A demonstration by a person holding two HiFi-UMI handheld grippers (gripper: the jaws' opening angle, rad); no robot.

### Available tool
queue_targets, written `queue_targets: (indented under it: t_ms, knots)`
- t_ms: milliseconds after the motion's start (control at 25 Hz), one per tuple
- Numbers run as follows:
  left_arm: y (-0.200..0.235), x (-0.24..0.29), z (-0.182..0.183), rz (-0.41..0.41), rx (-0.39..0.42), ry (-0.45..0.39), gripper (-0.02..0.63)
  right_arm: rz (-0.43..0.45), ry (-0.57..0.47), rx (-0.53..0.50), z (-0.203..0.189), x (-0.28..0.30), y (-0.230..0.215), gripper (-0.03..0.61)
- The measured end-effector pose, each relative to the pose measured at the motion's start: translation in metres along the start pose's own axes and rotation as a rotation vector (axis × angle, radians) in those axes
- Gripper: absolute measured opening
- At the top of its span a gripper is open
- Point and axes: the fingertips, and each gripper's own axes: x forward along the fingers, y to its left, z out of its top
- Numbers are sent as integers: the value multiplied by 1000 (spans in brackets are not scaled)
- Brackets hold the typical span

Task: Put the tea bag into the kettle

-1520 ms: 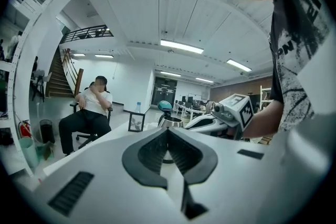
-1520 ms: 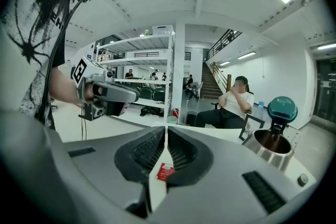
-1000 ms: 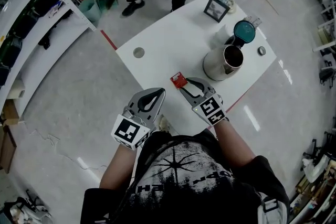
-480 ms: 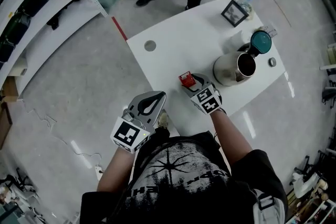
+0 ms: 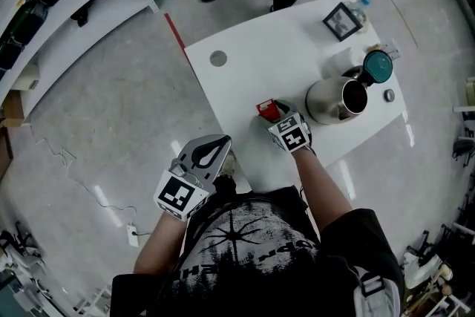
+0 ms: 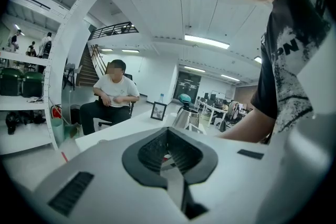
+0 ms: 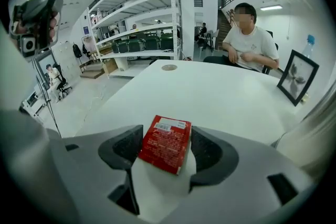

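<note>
While the right gripper (image 5: 277,113) reaches forward at frame centre, its jaws are opening around the red tea bag (image 5: 266,110), which lies on the white surface (image 5: 252,59) left of the kettle (image 5: 332,101). The left gripper (image 5: 223,142) hangs at lower left, jaws pressed together.

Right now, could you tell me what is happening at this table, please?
A person holds a gripper in each hand. The right gripper is down at the white table, its fingers opening with the red tea bag lying flat between them, ungripped. The left gripper is shut and empty, off the table's near edge. The kettle stands nearby with its lid up; the tea bag is not in it yet.
</note>
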Motion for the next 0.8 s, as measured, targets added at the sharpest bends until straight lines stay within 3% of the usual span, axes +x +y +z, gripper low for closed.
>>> queue_targets:
  t_ms: [600, 680, 800]
  knots:
    - [-2, -9, 0, 11, -6, -14, 8, -21, -26, -7, 2, -3, 8, 251]
    - [-3, -10, 0, 9, -2, -14, 8, -19, -26, -20, 2, -3, 12, 220]
    - [-4, -12, 0, 16, 0, -13, 8, -14, -10, -83, 1, -2, 23, 97]
